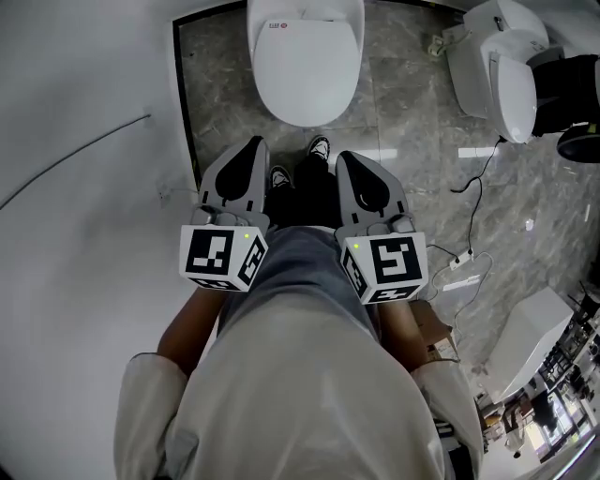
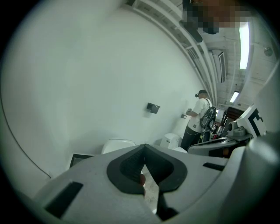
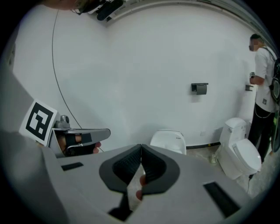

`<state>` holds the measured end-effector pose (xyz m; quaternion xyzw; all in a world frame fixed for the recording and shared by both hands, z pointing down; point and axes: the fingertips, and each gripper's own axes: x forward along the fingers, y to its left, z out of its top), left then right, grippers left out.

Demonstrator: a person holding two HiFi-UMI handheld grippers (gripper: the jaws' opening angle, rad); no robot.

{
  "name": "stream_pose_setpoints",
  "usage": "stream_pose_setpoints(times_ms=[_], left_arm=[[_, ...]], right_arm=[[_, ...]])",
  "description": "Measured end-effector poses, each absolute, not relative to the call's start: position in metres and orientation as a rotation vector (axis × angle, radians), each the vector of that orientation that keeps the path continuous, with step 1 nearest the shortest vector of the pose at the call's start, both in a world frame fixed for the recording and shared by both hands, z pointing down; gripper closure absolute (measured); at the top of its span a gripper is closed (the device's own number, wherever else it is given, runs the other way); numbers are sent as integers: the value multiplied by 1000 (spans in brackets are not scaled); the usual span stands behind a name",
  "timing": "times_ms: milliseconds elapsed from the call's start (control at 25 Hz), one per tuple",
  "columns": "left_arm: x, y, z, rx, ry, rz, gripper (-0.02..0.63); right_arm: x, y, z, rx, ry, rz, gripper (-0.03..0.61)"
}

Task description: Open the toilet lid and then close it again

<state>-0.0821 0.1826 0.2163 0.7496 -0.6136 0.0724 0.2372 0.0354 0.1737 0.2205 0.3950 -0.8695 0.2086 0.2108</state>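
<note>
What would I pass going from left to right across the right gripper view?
left gripper → white toilet with its lid down → black holder on the wall → second white toilet → person in a white shirt

Only a tiny red logo (image 1: 278, 25) on the toilet lid (image 1: 307, 70), illegible.

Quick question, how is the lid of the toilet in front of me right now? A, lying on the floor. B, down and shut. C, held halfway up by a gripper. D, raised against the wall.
B: the lid lies flat and shut, while the left gripper and right gripper are short of it, jaws together and empty.
</note>
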Motion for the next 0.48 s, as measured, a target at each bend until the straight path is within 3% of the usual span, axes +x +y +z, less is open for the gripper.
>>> stream_pose_setpoints(times_ms=[480], left_arm=[[-52, 140, 246, 2001, -1664, 272, 612]], right_arm=[[51, 128, 256, 998, -2397, 649, 568]])
